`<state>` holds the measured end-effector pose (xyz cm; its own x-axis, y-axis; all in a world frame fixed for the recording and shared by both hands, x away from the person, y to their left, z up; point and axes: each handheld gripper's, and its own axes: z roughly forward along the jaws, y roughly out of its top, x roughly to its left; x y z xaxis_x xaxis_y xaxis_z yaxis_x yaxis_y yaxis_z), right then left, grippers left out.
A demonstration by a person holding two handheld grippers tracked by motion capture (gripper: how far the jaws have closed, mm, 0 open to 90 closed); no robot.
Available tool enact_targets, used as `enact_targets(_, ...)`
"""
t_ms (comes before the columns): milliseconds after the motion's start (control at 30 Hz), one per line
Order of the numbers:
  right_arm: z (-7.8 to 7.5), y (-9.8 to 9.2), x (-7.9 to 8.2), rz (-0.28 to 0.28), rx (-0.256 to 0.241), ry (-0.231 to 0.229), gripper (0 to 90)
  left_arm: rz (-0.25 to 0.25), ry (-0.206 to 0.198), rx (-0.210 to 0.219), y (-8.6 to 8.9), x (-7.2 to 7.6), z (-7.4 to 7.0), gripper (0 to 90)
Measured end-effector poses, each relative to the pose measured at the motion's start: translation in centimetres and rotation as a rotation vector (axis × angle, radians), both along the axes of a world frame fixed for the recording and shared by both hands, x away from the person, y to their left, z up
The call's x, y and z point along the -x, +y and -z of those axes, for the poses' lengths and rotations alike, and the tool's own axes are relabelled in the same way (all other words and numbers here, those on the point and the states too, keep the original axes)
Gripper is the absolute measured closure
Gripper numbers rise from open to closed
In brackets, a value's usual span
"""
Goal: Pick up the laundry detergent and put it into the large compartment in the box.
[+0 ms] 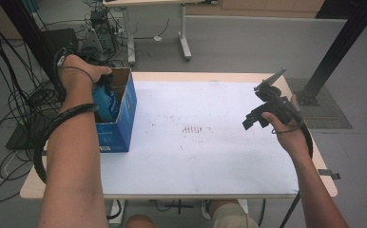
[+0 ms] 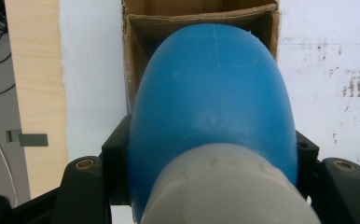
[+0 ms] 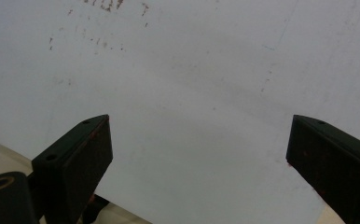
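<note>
The left gripper (image 2: 211, 186) clamps a blue bottle (image 2: 213, 98) by its neck above the open cardboard box (image 1: 124, 111); misaligned, its base could catch the rim and tip the box. The right gripper (image 3: 199, 154) hangs wide open over the surface (image 1: 210, 142).

both forearms are bare, no sleeves. the left gripper (image 2: 206, 158) and right gripper (image 3: 199, 154) have black jaws with brass-coloured screw holes, each trailing a black cable; shorts perhaps beige at 6 o'clock.
</note>
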<state>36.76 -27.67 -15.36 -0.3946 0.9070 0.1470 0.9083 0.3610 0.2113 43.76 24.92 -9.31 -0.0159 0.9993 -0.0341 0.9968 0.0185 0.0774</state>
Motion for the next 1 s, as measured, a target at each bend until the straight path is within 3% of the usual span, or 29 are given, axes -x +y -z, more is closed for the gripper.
enact_targets(333, 0.4, 0.1, -0.2, 0.003, 0.002, 0.015, 6.7, -0.003, 0.008, -0.004, 0.0, 0.0, 2.1, 38.2)
enact_targets(1000, 0.8, 0.2, -0.1, 0.006, 0.005, 0.02, 6.7, 0.022, 0.016, -0.016, -0.9, 0.0, 4.8, 38.1)
